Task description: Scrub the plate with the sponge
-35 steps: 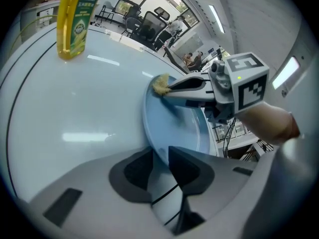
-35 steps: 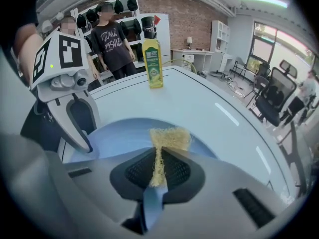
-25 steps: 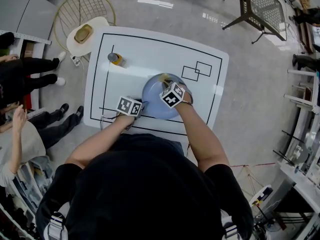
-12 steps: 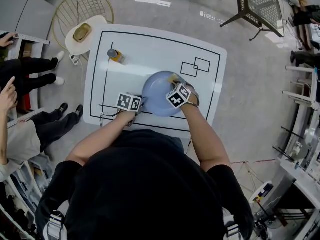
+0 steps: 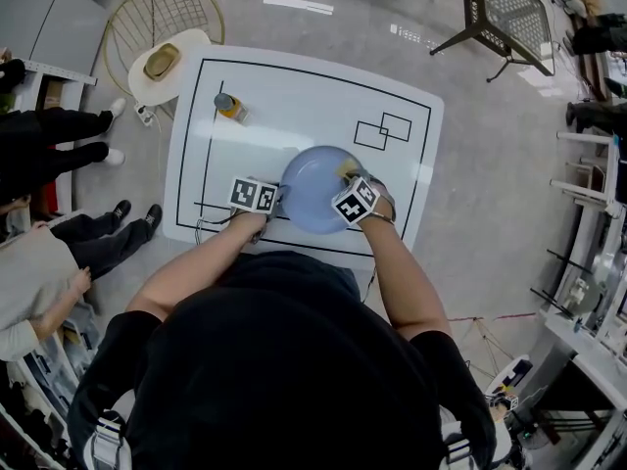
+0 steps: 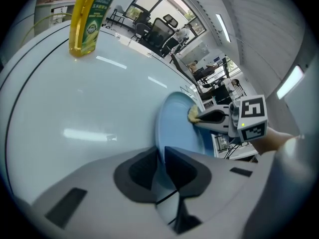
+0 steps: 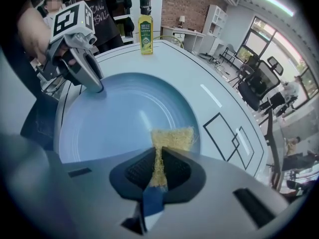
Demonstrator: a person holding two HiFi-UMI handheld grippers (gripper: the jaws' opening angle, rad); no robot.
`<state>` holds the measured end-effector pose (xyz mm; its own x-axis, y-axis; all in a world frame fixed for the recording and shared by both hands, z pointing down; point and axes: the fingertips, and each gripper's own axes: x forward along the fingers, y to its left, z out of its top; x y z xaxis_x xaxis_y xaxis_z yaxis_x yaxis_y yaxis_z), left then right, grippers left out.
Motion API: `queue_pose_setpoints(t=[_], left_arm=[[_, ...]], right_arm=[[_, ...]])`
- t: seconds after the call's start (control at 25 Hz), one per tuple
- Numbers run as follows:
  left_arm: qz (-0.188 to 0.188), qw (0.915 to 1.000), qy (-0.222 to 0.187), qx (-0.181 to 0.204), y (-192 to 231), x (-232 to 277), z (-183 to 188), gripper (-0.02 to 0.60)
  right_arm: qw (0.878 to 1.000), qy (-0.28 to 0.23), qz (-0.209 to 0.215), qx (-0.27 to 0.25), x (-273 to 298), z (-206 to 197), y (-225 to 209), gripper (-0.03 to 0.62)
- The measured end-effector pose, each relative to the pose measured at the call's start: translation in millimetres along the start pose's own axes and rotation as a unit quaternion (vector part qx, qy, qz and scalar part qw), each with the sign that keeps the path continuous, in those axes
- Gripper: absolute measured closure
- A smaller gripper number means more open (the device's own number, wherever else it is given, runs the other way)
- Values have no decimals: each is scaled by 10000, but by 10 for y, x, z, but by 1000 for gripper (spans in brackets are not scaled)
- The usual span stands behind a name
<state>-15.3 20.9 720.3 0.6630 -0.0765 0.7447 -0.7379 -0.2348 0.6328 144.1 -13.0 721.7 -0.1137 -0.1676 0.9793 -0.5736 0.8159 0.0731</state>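
A round blue plate (image 5: 312, 196) (image 7: 119, 118) lies near the front edge of the white table (image 5: 294, 96). My left gripper (image 5: 278, 203) (image 6: 160, 158) is at the plate's left rim (image 6: 175, 126). Its jaws are closing, and the rim stands pinched between them. My right gripper (image 5: 346, 179) (image 7: 158, 166) is shut on a yellow sponge (image 7: 172, 137) with a blue backing. It holds the sponge down on the plate's right side (image 5: 345, 173). In the left gripper view the right gripper (image 6: 199, 117) presses the sponge (image 6: 192, 114) against the plate's face.
A yellow dish-soap bottle (image 5: 228, 107) (image 7: 145, 26) stands at the table's far left. Black outlined rectangles (image 5: 384, 133) mark the table's right part. A wire chair with a hat (image 5: 163, 62) stands beyond the left corner. People (image 5: 39, 135) are at the left.
My right gripper has slid the sponge from the plate's far side to its right side, nearer to me. The left gripper has stayed at the left rim.
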Motion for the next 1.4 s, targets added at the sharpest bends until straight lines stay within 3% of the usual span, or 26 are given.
queue_pose_setpoints(t=[0.88,1.4], left_arm=[[19,9987,-327,-403,57,-5,148,548],[51,9965,-507,-661,52,-31,195,541]], right_arm=[[9966,654,487,-151,-158,-468,661,560],[9949,452,866,265,-268,-543,1240,560]])
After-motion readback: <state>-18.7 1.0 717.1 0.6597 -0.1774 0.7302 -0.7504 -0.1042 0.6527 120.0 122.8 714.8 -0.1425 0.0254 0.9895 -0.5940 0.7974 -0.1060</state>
